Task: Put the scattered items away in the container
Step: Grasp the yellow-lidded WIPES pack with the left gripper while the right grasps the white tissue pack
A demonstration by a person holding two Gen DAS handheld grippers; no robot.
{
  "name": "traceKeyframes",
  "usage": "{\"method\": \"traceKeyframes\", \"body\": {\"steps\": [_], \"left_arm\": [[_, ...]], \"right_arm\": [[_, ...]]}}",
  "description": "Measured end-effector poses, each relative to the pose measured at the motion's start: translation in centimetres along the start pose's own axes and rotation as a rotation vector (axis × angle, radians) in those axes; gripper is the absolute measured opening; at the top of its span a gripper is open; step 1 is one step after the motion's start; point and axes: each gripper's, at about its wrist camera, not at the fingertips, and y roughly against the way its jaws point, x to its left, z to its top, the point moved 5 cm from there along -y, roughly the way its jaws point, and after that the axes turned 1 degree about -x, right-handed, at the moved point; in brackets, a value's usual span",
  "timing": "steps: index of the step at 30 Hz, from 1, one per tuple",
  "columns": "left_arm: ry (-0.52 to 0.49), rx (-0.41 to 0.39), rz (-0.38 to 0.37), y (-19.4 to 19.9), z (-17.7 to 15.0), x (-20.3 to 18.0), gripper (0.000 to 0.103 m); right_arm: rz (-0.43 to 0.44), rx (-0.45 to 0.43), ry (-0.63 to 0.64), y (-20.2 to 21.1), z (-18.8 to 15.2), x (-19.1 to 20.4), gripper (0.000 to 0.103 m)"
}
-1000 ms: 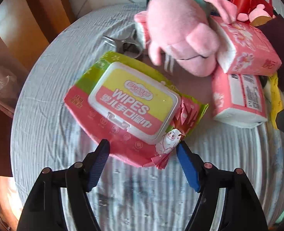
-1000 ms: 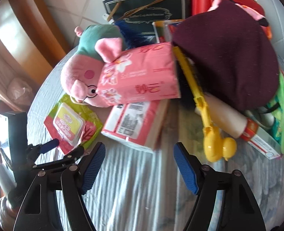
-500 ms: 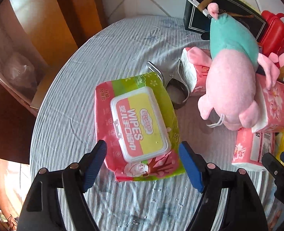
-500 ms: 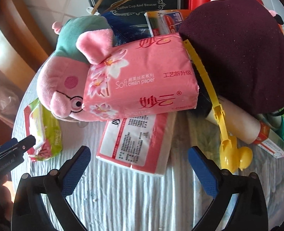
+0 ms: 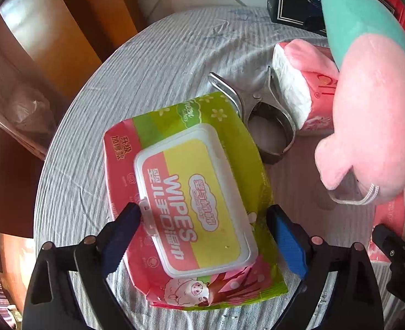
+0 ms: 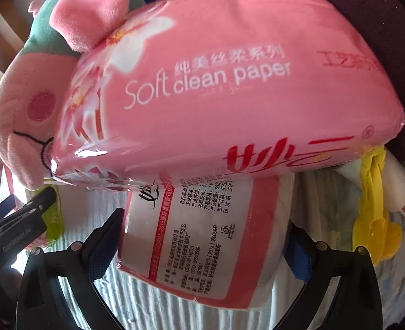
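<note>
In the left wrist view, the left claw has just been opening and straddles the red-and-green plastic pack of wipes lying flat on the grey ribbed tabletop, pads not pressing it. In the right wrist view, the right claw stands wide, released, around the lower pink-and-white tissue pack beneath another pink tissue pack.

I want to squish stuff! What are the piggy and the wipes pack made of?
Piggy: looks like soft plush fabric, fuzzy and matte. Wipes pack: seems thin glossy plastic film, crinkled at the edges, with a hard smooth plastic lid on top.
</note>
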Motion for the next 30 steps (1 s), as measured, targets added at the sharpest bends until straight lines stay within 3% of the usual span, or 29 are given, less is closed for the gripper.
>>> {"method": "traceKeyframes", "body": {"steps": [7, 18, 20, 23, 25, 27, 30], "left_arm": [[0.012, 0.002, -0.047, 2.2, -3.0, 0.3, 0.076], [0.007, 0.06, -0.191, 7.0, -12.1, -2.2, 0.072], [-0.003, 0.037, -0.145, 7.1, -12.0, -2.1, 0.072], [-0.003, 0.024, -0.141, 6.5, -11.3, -2.5, 0.072], [-0.016, 0.011, -0.117, 5.8, -10.8, -3.1, 0.079], [-0.052, -0.006, -0.082, 5.1, -10.4, -3.9, 0.093], [-0.095, -0.053, -0.042, 4.9, -10.1, -4.8, 0.094]], "right_arm": [[0.011, -0.003, 0.043, 1.5, -2.3, -0.4, 0.095], [0.026, 0.087, 0.102, 5.1, -11.8, -2.6, 0.096], [0.029, 0.098, 0.1, 5.1, -12.6, -3.0, 0.099], [0.023, 0.075, 0.076, 5.6, -12.4, -3.5, 0.102], [0.017, 0.049, 0.064, 5.9, -11.9, -3.5, 0.103], [0.008, 0.036, 0.054, 6.0, -11.5, -3.5, 0.103], [-0.01, 0.013, 0.052, 5.8, -11.2, -3.5, 0.102]]}}
